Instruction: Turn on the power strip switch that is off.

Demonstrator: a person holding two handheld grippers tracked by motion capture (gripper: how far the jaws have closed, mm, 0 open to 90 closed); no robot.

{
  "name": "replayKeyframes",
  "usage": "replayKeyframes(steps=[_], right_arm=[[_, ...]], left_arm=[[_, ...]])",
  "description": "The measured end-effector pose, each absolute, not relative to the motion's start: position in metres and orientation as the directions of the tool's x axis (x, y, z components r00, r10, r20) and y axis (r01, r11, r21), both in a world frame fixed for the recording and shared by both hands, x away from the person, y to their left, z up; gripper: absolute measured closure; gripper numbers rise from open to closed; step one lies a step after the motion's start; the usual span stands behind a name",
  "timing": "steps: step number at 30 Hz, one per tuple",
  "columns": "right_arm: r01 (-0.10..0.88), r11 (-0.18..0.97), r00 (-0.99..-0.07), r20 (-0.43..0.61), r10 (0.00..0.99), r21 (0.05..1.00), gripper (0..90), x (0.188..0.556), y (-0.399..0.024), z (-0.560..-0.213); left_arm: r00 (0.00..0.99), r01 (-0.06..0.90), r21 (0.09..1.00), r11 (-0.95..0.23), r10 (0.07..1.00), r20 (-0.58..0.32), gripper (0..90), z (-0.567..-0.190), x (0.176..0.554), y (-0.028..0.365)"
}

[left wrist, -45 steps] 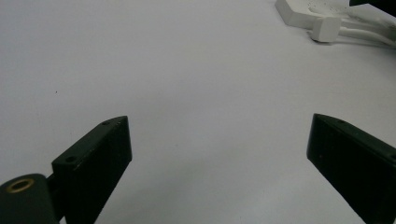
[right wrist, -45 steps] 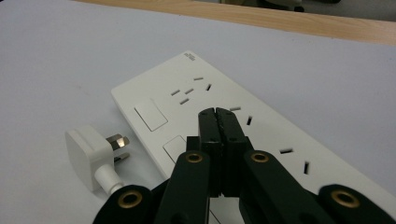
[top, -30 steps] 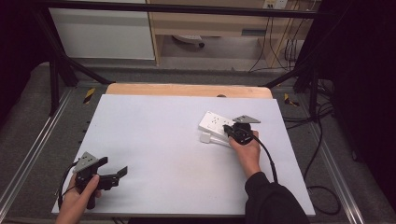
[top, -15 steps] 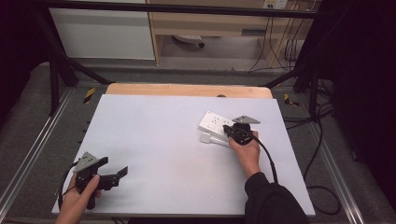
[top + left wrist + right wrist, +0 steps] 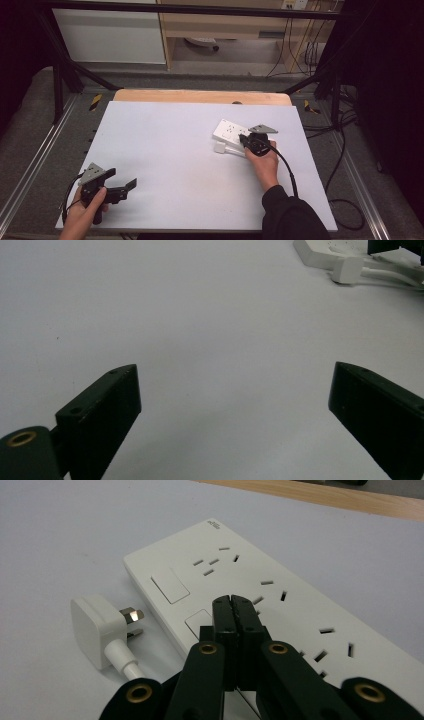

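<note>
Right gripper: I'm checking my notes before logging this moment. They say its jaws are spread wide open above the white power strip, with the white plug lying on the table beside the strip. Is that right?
Not quite. The right gripper has its jaws shut together, not spread wide; the right gripper view shows them closed over the white power strip. The white plug does lie on the table beside the strip.

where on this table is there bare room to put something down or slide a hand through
The widest bare patch is the table middle and far left, between the left gripper and the power strip. The near edge between the two hands is also free. It is crowded at the right, where the strip, its white plug and the shut right gripper sit together.
</note>
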State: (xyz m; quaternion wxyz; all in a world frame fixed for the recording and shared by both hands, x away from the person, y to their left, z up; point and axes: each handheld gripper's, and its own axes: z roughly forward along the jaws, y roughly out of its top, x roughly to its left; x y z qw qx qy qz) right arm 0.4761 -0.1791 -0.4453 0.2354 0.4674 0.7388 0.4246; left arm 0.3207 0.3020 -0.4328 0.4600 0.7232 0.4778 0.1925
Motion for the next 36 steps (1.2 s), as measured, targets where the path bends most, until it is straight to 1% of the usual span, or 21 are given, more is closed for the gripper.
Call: replayKeyframes(steps=[7, 12, 36], right_arm=[[0.478, 0.205, -0.455, 0.041, 0.889, 0.854, 90.0, 0.4749, -0.1796, -0.4468], [0.469, 0.174, -0.449, 0.064, 0.891, 0.866, 90.0, 0.4725, -0.1829, -0.4497], [0.453, 0.197, -0.445, 0.029, 0.895, 0.87, 90.0, 0.4711, -0.1804, -0.4503]], left_arm=[[0.47, 0.514, 0.849, -0.12, 0.868, -0.162, 6.5, -0.4329, 0.3206, 0.3019], [0.47, 0.515, 0.849, -0.121, 0.868, -0.161, 6.5, -0.433, 0.3207, 0.3019], [0.47, 0.513, 0.849, -0.123, 0.868, -0.158, 6.5, -0.4325, 0.3205, 0.3016]])
